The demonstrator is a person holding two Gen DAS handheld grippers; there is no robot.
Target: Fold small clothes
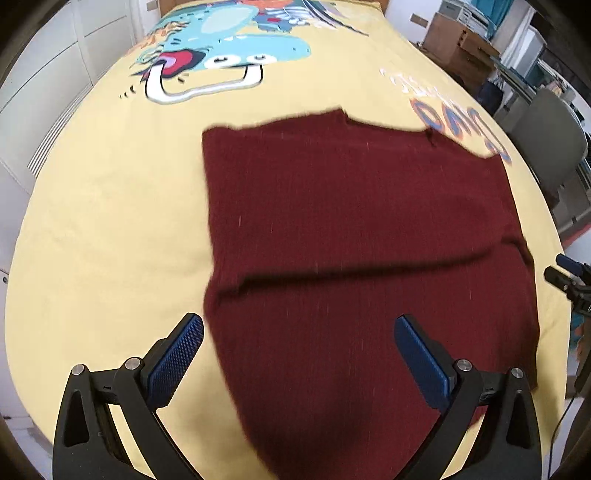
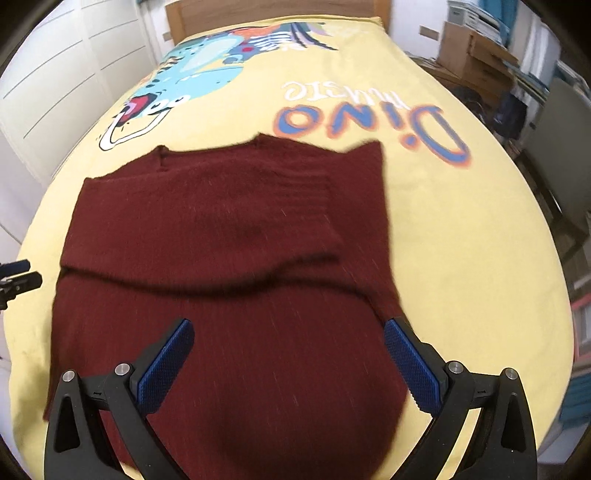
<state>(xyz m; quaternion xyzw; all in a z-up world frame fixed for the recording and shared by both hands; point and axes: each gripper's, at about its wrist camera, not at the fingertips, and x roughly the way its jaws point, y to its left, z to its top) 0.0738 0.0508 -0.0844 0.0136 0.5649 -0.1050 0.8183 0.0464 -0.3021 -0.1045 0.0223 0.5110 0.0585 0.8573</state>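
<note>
A dark red knitted sweater [image 1: 351,229] lies flat on a yellow bed cover [image 1: 110,221], with a fold line running across it. It also shows in the right wrist view [image 2: 221,240], where a sleeve is folded over its body. My left gripper [image 1: 298,325] is open and empty, hovering over the sweater's near left edge. My right gripper [image 2: 288,332] is open and empty, hovering over the sweater's near right part. The right gripper shows at the right edge of the left wrist view [image 1: 570,280], and the left gripper at the left edge of the right wrist view [image 2: 16,278].
The yellow bed cover [image 2: 461,240] bears a cartoon dinosaur print [image 1: 221,48] and "Dino" lettering [image 2: 369,125]. White cabinets [image 2: 55,74] stand on the left. Cardboard boxes [image 2: 476,55] and a grey chair [image 1: 546,147] stand on the right. A wooden headboard [image 2: 277,9] is at the far end.
</note>
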